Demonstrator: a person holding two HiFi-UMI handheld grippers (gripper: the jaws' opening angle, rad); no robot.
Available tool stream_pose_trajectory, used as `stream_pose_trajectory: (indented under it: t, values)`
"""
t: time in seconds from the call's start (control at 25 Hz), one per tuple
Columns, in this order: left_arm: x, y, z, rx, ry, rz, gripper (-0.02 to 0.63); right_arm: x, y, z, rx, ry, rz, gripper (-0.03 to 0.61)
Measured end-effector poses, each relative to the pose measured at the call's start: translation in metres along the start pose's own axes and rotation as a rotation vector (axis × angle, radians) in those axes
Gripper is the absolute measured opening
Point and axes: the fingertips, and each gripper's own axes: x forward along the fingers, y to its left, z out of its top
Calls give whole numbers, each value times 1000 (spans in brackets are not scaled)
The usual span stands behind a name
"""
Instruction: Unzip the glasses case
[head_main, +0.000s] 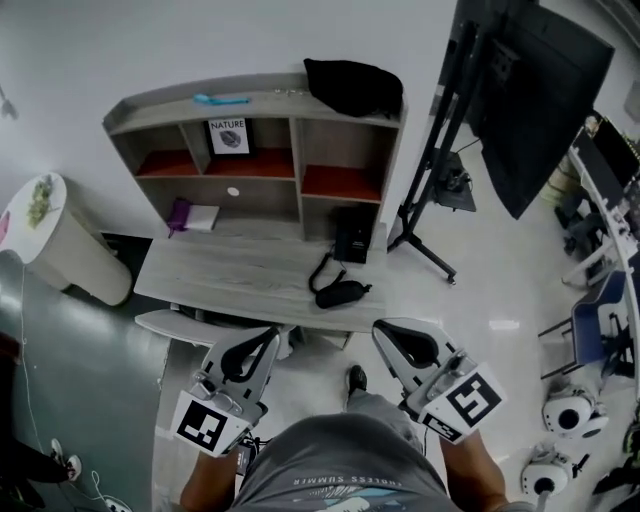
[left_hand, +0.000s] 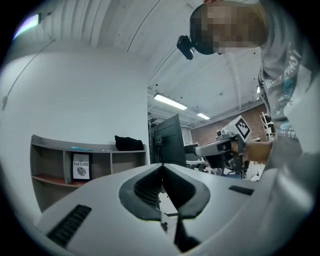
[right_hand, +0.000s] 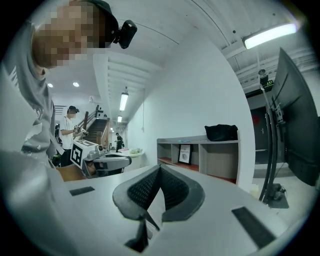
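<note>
Glasses case (head_main: 340, 293) on desk (head_main: 220, 275), front right; shelf unit (head_main: 270, 190) behind it, bag (head_main: 352, 86) on top, sign (head_main: 229, 136) in upper middle compartment; monitor stand (head_main: 430, 220) right of desk.
</note>
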Motion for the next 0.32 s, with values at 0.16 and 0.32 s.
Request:
stream_pose_trajectory:
  t: [0.16, 0.32]
  values:
    - [-11, -8, 8, 23, -33, -18, 0, -16, 10, 1, -1, -3, -34, 8]
    - [-22, -16, 16, 43, -61, -25, 0, -29, 19, 1, 5, 5, -54, 8]
